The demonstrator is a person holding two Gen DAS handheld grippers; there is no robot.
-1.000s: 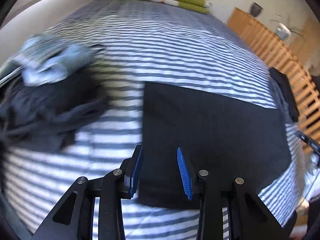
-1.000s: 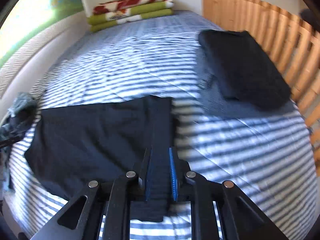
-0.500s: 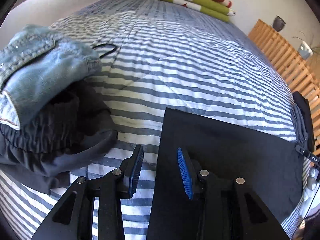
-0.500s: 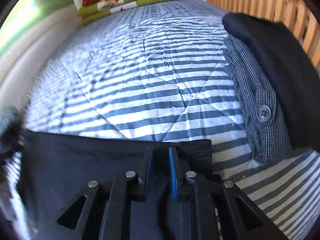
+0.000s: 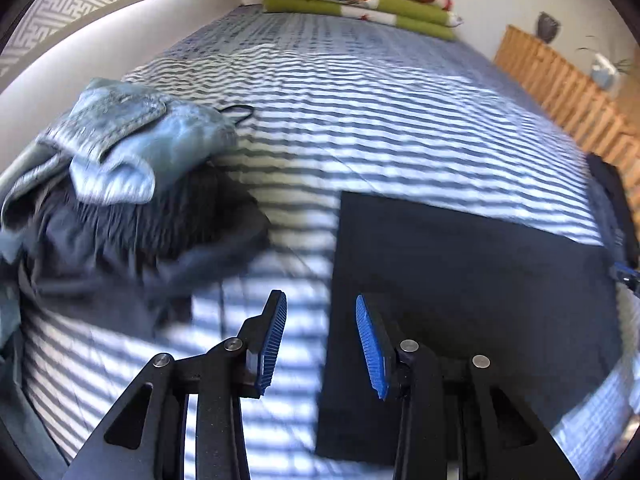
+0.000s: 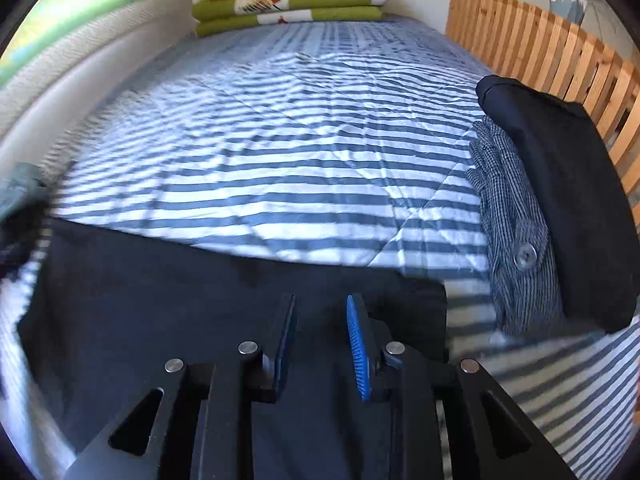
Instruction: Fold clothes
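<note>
A black garment (image 5: 460, 280) lies flat as a rectangle on the striped bed cover (image 5: 360, 120). My left gripper (image 5: 320, 320) hovers open over its left edge; one finger is above the stripes, the other above the black cloth. In the right wrist view the same black garment (image 6: 160, 300) spreads under and to the left of my right gripper (image 6: 320, 320). That gripper sits near the garment's right end, its fingers a little apart with nothing between them.
A heap of unfolded clothes, pale denim (image 5: 132, 148) on dark grey cloth (image 5: 140, 248), lies at the left. A folded black item (image 6: 560, 200) rests on a checked shirt (image 6: 508, 220) by the wooden slatted rail (image 6: 540, 48). Folded blankets (image 6: 288, 4) lie at the bed's far end.
The right gripper's fingers have spread slightly and the black garment now lies flat beneath them. The left gripper stayed open and drifted along the garment's left edge.
</note>
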